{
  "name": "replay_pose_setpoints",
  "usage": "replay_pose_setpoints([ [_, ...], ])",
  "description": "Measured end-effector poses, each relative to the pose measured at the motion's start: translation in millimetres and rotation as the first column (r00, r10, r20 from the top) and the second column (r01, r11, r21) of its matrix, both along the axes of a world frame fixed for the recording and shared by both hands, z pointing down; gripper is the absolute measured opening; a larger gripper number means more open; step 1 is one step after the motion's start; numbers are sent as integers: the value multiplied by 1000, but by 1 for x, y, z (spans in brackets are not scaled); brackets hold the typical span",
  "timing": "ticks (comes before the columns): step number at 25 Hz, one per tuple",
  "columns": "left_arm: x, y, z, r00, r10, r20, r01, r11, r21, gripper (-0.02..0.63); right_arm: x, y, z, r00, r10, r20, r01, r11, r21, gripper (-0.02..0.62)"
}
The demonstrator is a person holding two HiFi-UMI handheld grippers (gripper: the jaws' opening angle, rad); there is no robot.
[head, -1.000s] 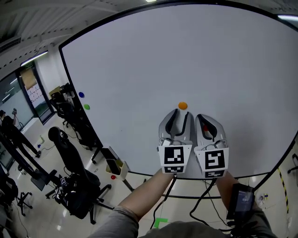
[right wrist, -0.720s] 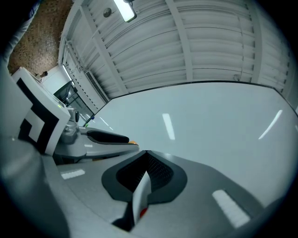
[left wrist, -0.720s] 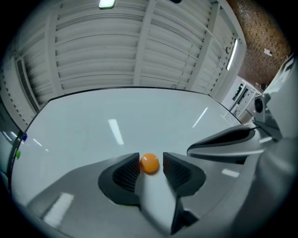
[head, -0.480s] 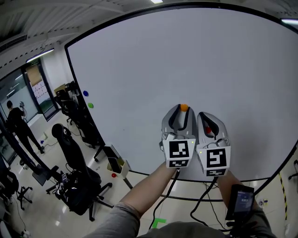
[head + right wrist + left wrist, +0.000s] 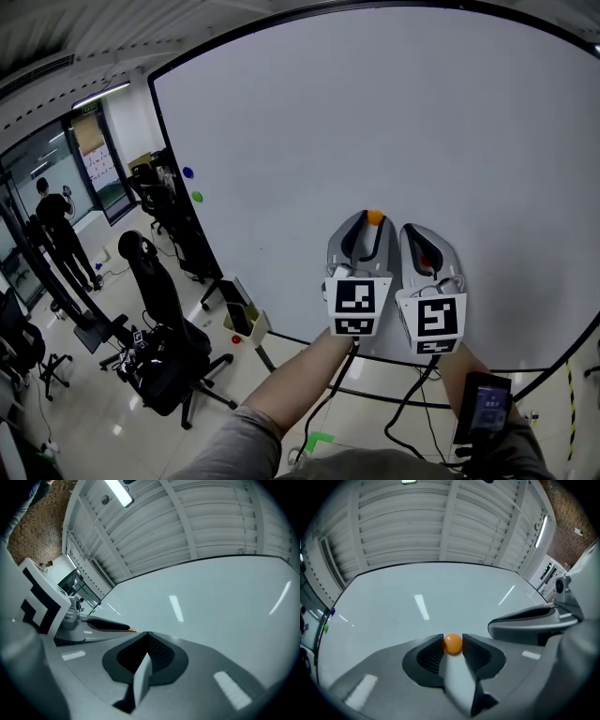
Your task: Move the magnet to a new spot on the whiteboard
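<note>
A small orange magnet (image 5: 375,217) sticks to the big whiteboard (image 5: 375,122), low and right of centre. My left gripper (image 5: 373,222) points up at the board, and the magnet (image 5: 453,643) sits between its two ribbed pads. Both fingertips (image 5: 436,645) touch the magnet. The jaws have just opened a trifle with the magnet still between them. My right gripper (image 5: 419,231) is close beside it on the right, off the magnet. Its jaws (image 5: 146,633) are shut tip to tip with nothing in them. The left gripper (image 5: 101,625) shows at that view's left.
A blue magnet (image 5: 187,172) and a green one (image 5: 197,197) sit at the board's left edge. Black office chairs (image 5: 155,337) and the board's tray stand (image 5: 246,323) are on the floor at the left. A person (image 5: 58,225) stands far left. A phone (image 5: 483,408) rides on my right forearm.
A second ago the orange magnet stood just above the left gripper's tips; now it lies between them. The right gripper has stayed beside it. The head view has swung, shifting the room rightward.
</note>
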State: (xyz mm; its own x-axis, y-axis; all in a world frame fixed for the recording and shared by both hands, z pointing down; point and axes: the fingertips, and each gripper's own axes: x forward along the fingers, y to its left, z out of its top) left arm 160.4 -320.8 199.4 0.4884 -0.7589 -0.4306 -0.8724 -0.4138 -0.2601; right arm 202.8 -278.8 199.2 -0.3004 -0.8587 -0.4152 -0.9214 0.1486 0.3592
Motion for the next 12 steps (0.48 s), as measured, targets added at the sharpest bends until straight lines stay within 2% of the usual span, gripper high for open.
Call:
replay_pose_setpoints([
  [4,-22,-8,11,1000,5,-6,-5,1000,-4,120,-25,-10,7,1000,-8,-10,8,1000,5,6],
  [8,-50,-1,1,1000,12,4,-12,999,49,120,-56,-19,3,1000,-12,-16,12,1000,7,6],
  [12,-91,-14,1,1000,1,-4,-1,999,44,120,-97,-33,2,999,-27,-26,27,1000,5,6],
])
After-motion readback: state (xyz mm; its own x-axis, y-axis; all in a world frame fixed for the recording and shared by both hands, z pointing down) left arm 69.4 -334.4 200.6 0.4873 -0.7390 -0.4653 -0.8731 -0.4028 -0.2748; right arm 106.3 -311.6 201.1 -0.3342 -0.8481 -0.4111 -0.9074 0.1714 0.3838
